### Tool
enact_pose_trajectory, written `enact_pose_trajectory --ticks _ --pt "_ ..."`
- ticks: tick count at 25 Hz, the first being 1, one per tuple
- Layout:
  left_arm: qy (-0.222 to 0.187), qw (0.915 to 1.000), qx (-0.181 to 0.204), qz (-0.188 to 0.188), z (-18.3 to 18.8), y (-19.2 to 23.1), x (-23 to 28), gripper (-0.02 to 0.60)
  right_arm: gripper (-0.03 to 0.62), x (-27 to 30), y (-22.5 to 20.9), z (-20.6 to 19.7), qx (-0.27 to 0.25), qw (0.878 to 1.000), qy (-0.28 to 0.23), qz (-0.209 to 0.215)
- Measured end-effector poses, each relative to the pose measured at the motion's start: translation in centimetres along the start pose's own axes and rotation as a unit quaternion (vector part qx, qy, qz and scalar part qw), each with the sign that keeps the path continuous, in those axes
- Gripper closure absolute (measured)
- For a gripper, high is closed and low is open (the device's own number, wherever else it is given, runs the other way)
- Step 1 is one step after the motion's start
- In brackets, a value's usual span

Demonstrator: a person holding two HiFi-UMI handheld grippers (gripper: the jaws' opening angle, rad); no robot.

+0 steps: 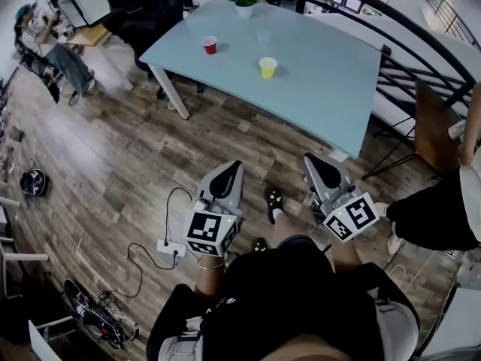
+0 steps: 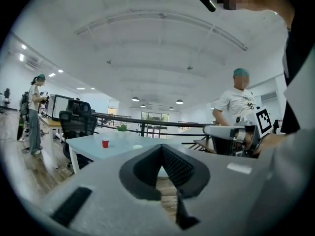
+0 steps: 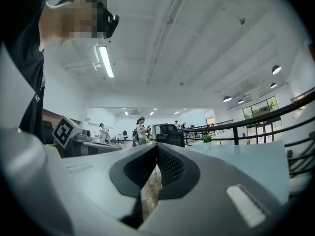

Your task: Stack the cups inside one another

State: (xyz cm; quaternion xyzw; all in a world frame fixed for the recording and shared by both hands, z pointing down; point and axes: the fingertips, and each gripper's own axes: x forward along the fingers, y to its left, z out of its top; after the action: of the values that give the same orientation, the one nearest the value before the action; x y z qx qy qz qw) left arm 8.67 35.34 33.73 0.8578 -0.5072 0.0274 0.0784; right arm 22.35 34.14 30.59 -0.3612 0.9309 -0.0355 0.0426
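Left gripper view is showing the left gripper [image 2: 161, 147] with its two jaws pressing together at the tips and nothing lying between them. The right gripper [image 3: 156, 145], in its own view, is sitting just the same, closed and empty. Outward from the left jaws, the red cup [image 2: 105, 142] is standing upright on the pale table [image 2: 88, 150], ahead and to the left of the jaw line. The yellow cup [image 2: 137, 146] is showing there only as a faint low speck just right of it. Head view is making the layout plainer. Both cups are standing mouth up, long axis vertical, apart from each other near the middle of the table. Both are lying well apart from the grippers, which are hanging over the wooden floor [image 1: 113, 149] short of the table's near edge. A third, clear cup may be standing beyond the yellow one, towards the potted plant [image 1: 245, 2], though it is too pale to be sure of. Judging from the head view, the left gripper is sitting nearer the red cup, while the yellow one is lying roughly midway ahead of the two. Right gripper view is taking in only the table top and the plant, with no cup showing at all. No cup is sitting inside another yet.
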Motion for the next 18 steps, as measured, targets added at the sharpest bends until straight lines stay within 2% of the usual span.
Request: enact_pose_trajectory --ticks 3,8,14,18 --pt "-0.004 0.9998 0.007 0.016 0.3 1.4 1.0 0.588 0.591 1.9 -2.1 -0.7 0.004 1.0 0.001 0.009" --pt "0.001 0.9978 0.016 0.065 1.3 5.8 3.0 0.588 0.591 6.9 -5.4 -0.4 0.006 0.999 -0.009 0.031" --pt "-0.005 0.9954 0.022 0.093 2.4 8.3 6.9 0.588 0.591 11.7 -10.3 -0.3 0.001 0.999 0.001 0.046" --pt "-0.014 0.9935 0.006 0.113 3.3 10.2 9.3 0.588 0.592 14.5 -13.2 -0.3 0.007 0.998 -0.003 0.059"
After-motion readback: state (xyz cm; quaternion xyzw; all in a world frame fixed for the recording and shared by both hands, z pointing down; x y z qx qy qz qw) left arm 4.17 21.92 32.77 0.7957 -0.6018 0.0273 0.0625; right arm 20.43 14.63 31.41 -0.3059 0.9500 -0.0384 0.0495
